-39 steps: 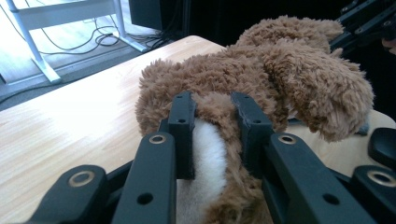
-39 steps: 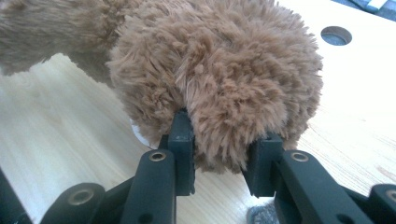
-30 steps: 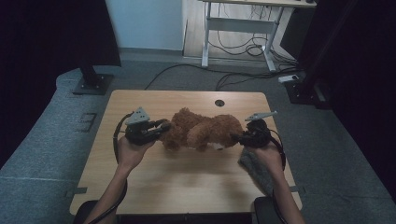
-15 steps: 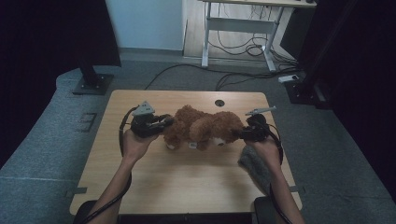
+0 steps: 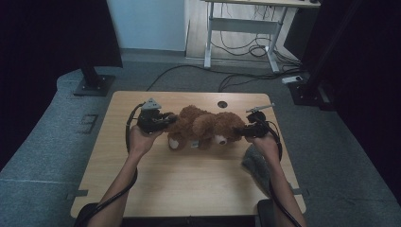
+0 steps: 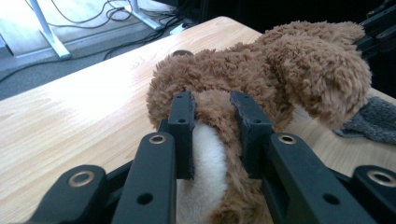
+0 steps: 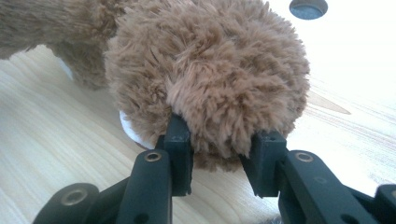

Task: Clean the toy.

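Observation:
A brown plush teddy bear [image 5: 201, 126] lies stretched sideways across the middle of the wooden table [image 5: 189, 189], held at both ends. My left gripper [image 5: 170, 120] is shut on the bear's leg with the white sole [image 6: 205, 163]; in the left gripper view the jaws [image 6: 212, 105] pinch the fur from both sides. My right gripper [image 5: 241, 130] is shut on the bear's round furry head [image 7: 210, 60], whose lower edge sits squeezed between the jaws [image 7: 222, 137]. Whether the bear rests on the tabletop or hangs just above it I cannot tell.
A grey cloth [image 5: 255, 161] lies on the table by the right forearm, also seen as grey fabric [image 6: 373, 121]. A round cable hole [image 5: 222, 103] sits near the far edge. Cables and desk legs [image 5: 241, 52] lie on the floor beyond.
Both grippers have moved a little away from the person and lower, taking the bear with them. The bear now sits flatter over the table. Both grips are unchanged.

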A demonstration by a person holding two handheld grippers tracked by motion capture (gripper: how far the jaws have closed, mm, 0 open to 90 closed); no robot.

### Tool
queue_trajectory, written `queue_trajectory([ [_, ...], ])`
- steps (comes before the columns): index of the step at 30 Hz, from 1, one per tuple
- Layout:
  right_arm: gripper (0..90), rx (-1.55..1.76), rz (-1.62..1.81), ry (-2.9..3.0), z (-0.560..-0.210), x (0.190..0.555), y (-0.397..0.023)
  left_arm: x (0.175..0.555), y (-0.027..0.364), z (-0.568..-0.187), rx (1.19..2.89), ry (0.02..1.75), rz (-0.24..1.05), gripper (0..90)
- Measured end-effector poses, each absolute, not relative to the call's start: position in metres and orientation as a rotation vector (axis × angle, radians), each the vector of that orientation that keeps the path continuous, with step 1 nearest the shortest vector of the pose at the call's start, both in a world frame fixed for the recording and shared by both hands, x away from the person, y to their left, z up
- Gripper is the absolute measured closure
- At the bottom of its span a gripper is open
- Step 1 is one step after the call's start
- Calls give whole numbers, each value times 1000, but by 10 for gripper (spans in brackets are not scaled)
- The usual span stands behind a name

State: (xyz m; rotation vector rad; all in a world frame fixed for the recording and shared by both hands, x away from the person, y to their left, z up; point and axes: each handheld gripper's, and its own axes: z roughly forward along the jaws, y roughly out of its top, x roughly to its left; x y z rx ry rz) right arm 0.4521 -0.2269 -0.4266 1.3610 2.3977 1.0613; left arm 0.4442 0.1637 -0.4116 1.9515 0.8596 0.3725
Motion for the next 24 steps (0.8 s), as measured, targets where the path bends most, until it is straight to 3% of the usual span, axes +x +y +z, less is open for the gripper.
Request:
queue_trajectory([
  [8,623,1376,1028,2399,-441,462,-227,452,163,-421,1969,877,383,713],
  [15,460,1334,1000,2364,-437,458,-230,456,164,-422,1967,891,391,714],
  [24,436,1248,1025,2390,-430,433,-226,461,164,-422,1969,907,392,713],
])
